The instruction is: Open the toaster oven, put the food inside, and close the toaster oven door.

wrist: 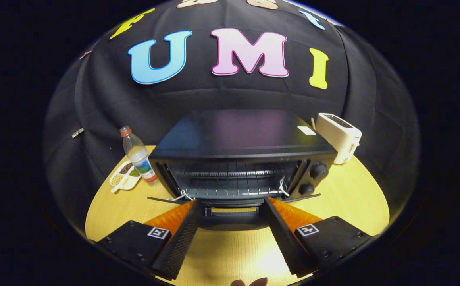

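On the wooden table (345,186) we see, from the left, one small divided dish (124,174) holding what look like grains or beans in its compartments, one capped water bottle (138,154) standing just beside it, one black toaster oven (237,159) in the middle and one pale toaster (339,137) behind its right corner. The oven's door (231,206) is folded down flat, showing a wire rack (230,180) with no food on it that we can make out, and two knobs (313,178) sit on its right. Our gripper (231,210) is spread wide, gripping nothing, its two fingers flanking the lowered door's front edge with the oven cavity just ahead.
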A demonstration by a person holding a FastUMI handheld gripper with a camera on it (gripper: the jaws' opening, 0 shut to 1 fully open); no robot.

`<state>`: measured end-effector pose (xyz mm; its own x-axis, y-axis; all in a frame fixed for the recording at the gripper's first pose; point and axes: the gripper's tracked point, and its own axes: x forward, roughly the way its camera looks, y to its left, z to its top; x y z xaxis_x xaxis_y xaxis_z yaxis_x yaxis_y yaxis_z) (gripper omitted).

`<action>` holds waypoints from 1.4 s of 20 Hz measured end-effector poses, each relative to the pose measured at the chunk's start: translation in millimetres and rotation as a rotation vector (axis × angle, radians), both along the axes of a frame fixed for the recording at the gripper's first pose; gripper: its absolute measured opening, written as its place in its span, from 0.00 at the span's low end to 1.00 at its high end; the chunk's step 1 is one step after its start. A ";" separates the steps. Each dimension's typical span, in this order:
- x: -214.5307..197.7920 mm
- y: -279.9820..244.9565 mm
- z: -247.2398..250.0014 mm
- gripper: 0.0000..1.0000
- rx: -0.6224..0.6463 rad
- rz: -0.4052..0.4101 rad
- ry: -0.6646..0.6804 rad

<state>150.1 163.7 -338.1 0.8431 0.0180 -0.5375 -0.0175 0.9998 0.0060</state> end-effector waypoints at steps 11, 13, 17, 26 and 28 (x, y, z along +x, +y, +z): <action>-79.6 -10.5 -80.7 0.99 0.002 0.021 0.214; -86.6 -10.4 -83.6 0.99 0.024 0.019 0.235; -89.2 -16.6 -79.9 0.99 0.032 0.021 0.241; -126.0 -63.3 -37.9 0.99 0.068 0.105 0.345; -138.6 -91.1 -27.1 0.99 0.070 0.130 0.401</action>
<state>11.5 72.6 -365.2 0.5558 0.1580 -0.8161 -0.1257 0.9865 0.1054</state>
